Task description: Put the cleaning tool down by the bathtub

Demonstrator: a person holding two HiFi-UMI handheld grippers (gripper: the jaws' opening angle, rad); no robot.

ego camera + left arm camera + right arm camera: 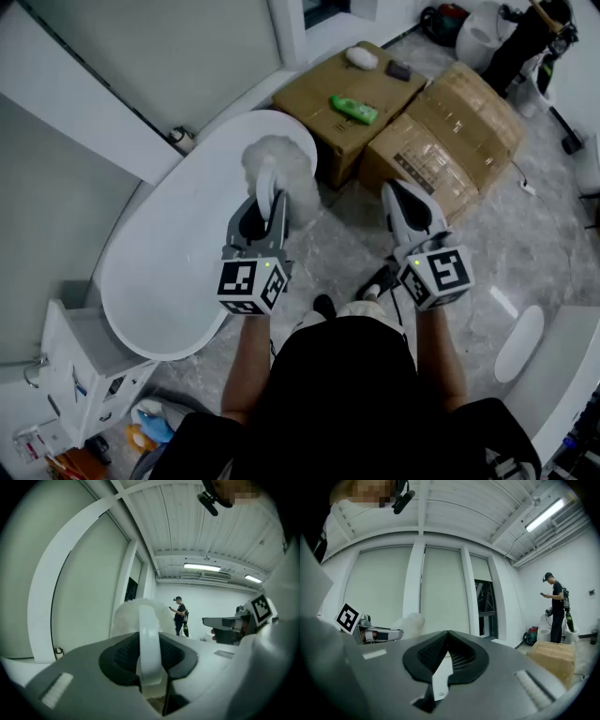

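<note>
- Evidently, the fluffy white duster [278,161] is clamped by its handle in the left gripper [265,214] and held level over the bathtub [141,272] rim, ready for lowering beside it.
- The right gripper [405,199] is held aside, jaws together and empty, since it is probably not needed.

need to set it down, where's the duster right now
Head view, left of centre: the duster is clamped in the left gripper, its fluffy head over the bathtub rim, left of the cardboard boxes.
</note>
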